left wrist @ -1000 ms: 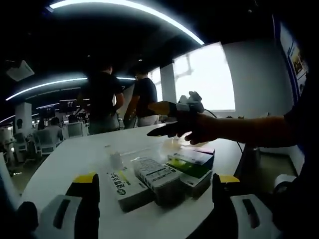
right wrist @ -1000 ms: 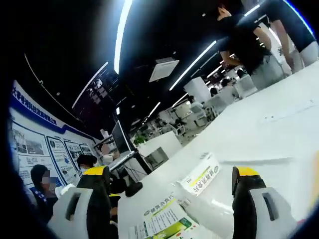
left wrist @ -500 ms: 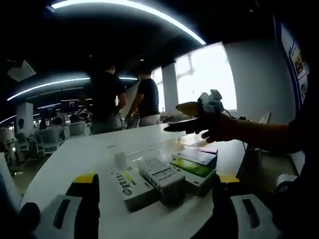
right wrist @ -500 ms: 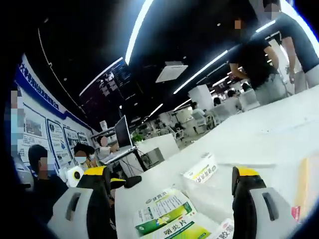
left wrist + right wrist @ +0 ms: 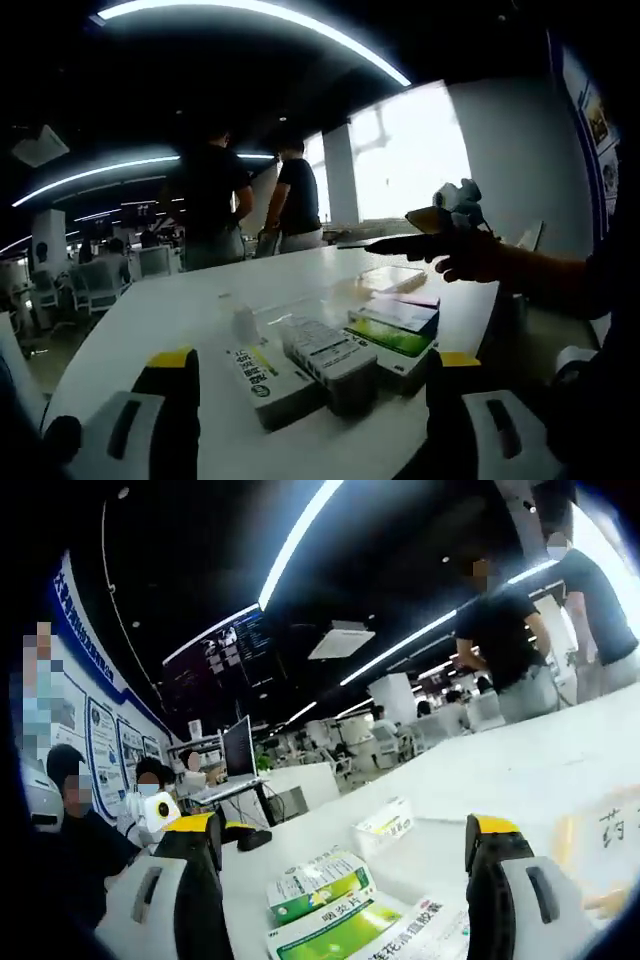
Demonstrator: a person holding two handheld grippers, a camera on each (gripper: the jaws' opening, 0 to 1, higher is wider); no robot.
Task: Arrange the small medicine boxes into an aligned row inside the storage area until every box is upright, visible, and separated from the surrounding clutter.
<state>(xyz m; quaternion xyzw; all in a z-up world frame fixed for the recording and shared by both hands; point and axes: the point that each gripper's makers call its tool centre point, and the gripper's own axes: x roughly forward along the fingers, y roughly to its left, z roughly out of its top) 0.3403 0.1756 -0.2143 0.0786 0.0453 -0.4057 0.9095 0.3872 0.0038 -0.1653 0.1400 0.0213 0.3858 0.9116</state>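
Observation:
Several small medicine boxes lie flat in a cluster on the white table [image 5: 150, 310]. From left to right there are a white box with a yellow stripe [image 5: 266, 380], a grey-white box [image 5: 330, 355], a green box [image 5: 394, 336] and a pink-topped box [image 5: 408, 300]. My left gripper [image 5: 310, 400] is open just short of them, touching none. My right gripper [image 5: 442, 222], in a hand, hovers above the far end of the cluster. From the right gripper view, two green-and-white boxes [image 5: 318, 885] [image 5: 345, 930] and a white-yellow box [image 5: 385, 824] lie under my open right gripper [image 5: 345, 880].
A small white bottle [image 5: 243, 322] stands behind the boxes. A clear tray-like container [image 5: 385, 275] sits further back. A pale box with an orange edge [image 5: 600, 840] lies at the right. Two people [image 5: 210, 205] stand at the table's far side, and seated people [image 5: 150, 790] are beyond it.
The hand with my right gripper has risen and drifted right, away from above the boxes. The right gripper view has levelled, bringing more of the green boxes into sight. The boxes have not moved.

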